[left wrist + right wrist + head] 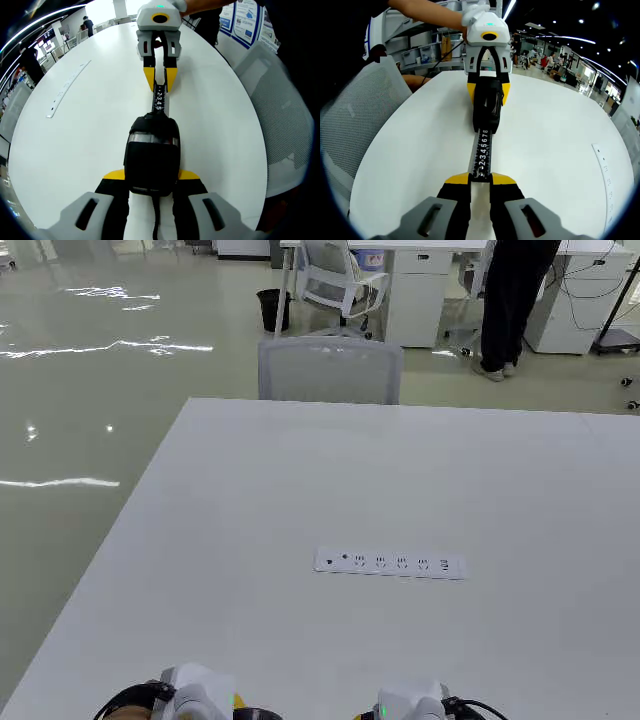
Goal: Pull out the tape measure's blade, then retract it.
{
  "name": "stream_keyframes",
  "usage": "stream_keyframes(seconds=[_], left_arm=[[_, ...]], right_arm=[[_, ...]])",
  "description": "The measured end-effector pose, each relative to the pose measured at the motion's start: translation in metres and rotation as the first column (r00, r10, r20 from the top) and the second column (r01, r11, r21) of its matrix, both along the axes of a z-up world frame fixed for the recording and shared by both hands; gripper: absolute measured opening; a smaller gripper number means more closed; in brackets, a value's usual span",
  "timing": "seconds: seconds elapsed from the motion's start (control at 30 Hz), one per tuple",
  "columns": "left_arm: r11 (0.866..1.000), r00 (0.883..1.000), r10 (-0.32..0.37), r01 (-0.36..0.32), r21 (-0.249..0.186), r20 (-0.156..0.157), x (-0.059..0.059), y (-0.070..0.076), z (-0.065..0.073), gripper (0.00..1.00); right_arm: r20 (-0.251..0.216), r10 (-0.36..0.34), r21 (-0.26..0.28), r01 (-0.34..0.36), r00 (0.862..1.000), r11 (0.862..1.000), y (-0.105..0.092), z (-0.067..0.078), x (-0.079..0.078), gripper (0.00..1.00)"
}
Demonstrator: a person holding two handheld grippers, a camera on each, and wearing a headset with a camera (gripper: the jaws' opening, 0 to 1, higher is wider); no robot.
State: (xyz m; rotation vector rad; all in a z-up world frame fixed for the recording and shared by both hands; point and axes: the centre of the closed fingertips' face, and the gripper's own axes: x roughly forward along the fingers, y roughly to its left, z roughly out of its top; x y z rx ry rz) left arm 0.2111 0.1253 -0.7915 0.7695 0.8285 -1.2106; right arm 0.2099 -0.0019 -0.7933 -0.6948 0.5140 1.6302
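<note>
Your left hand-held gripper (152,176) is closed snugly around the tape measure (152,147), one yellow-tipped jaw on each flank of its black case (151,167). The case sits low over the white desk (85,130); I can't tell whether it touches. From the mouth of the case the blade (158,99) runs straight ahead, away from that gripper, printed face up. Only a short run of numbers is showing.

Your right hand-held gripper (480,179) is pinched on the blade's free end, jaws nearly together with the strip between them. The two grippers face each other nose to nose and near together. The blade's long axis lies on the line joining them, flat along the desk close to your edge of it.

I judge that the next move turns on that line. If you are drawing the blade out, back the right one straight away along it while the left pins the case. If you are letting it in, travel the same line toward the case. Any sideways drift would likely kink the strip.

The power strip (390,563) lies well apart, farther up the desk.
</note>
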Motion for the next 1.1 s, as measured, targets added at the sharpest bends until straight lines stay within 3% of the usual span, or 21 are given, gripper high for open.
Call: stream_keyframes(seconds=[1.1], left_arm=[[1.0, 1.0, 0.002, -0.002, 0.0, 0.0, -0.002, -0.003, 0.004, 0.28]], right_arm=[[-0.001, -0.007, -0.012, 0.007, 1.0, 1.0, -0.015, 0.0, 0.0, 0.12]])
